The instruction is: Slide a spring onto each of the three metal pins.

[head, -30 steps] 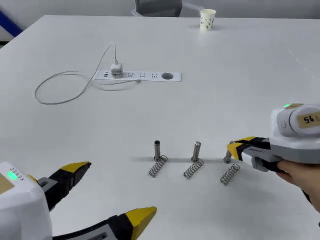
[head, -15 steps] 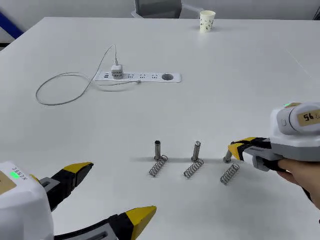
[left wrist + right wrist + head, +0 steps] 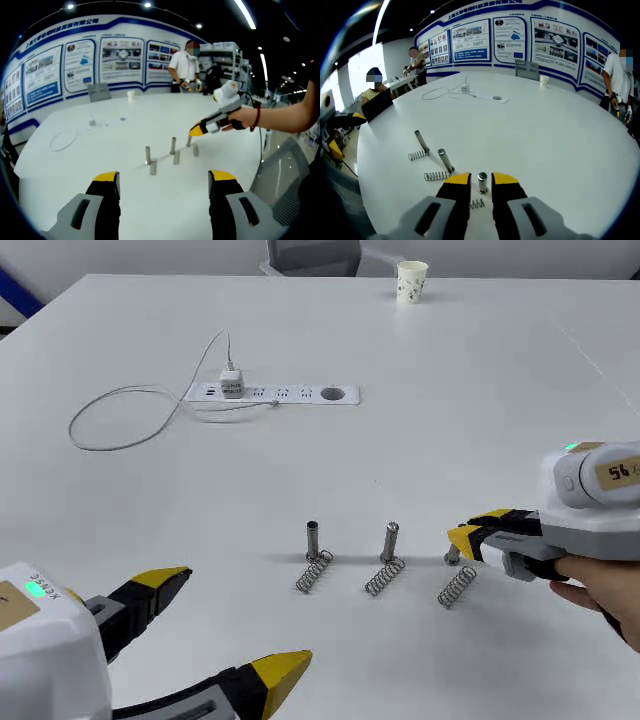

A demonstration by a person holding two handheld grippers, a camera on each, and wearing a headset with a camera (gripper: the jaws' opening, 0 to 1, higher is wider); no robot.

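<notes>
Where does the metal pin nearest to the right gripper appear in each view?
Head view: the pin stands right of centre, partly behind the right gripper.
Left gripper view: rightmost pin, just under that gripper's tip.
Right gripper view: bottom centre, between the jaws.
Shared landmark: the paper cup.

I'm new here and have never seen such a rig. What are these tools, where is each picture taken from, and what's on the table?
No robot: a person holds a two-fingered gripper in each hand. One picture comes from a headset camera looking down at the table; the round ones come from cameras riding on the left gripper and the right gripper. On the table stand three pins, a spring lying beside each; farther off are a power strip, a cable and a cup. Nothing is held: the left gripper is wide open near the person, and the right gripper's fingers flank the right pin without closing on it.
</notes>
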